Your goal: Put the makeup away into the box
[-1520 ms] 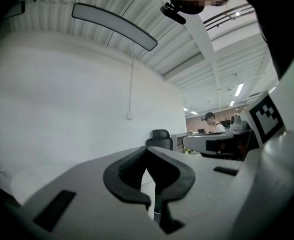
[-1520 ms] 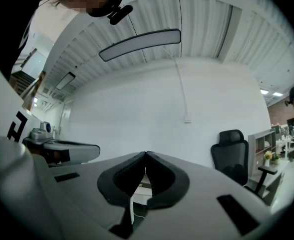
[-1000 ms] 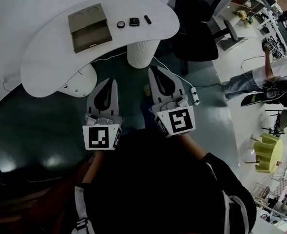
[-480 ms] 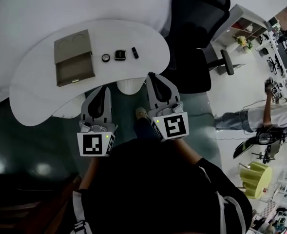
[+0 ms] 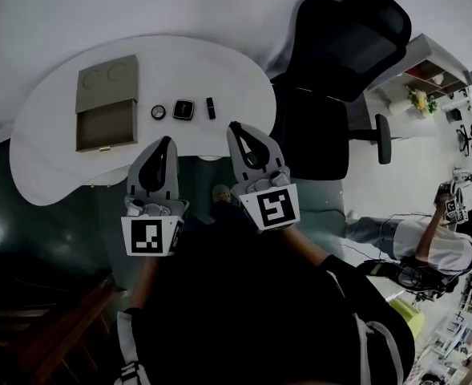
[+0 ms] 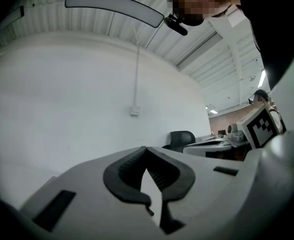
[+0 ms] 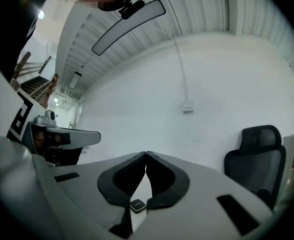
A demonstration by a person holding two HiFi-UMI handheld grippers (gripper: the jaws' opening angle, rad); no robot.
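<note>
In the head view, the tan box (image 5: 106, 124) lies open at ten o'clock on the white curved table (image 5: 51, 151), its lid folded back toward twelve. At its three o'clock the makeup sits in a short row on the tabletop, none of it in the box: a round compact (image 5: 158, 111), then a square compact (image 5: 183, 109) just beside it, then a slim black tube (image 5: 211, 107). The left gripper (image 5: 168, 140) is at the table's near edge at the round compact's six o'clock; in its own view its jaws meet at the tips with nothing between them. The right gripper (image 5: 235, 126) reaches over the edge at the tube's five o'clock, its jaws likewise closed and empty; the square compact shows through the gap behind its tips, lying on the table beyond. A black office chair (image 5: 340, 70) stands at one o'clock, and a person (image 5: 428, 247) is at four.
</note>
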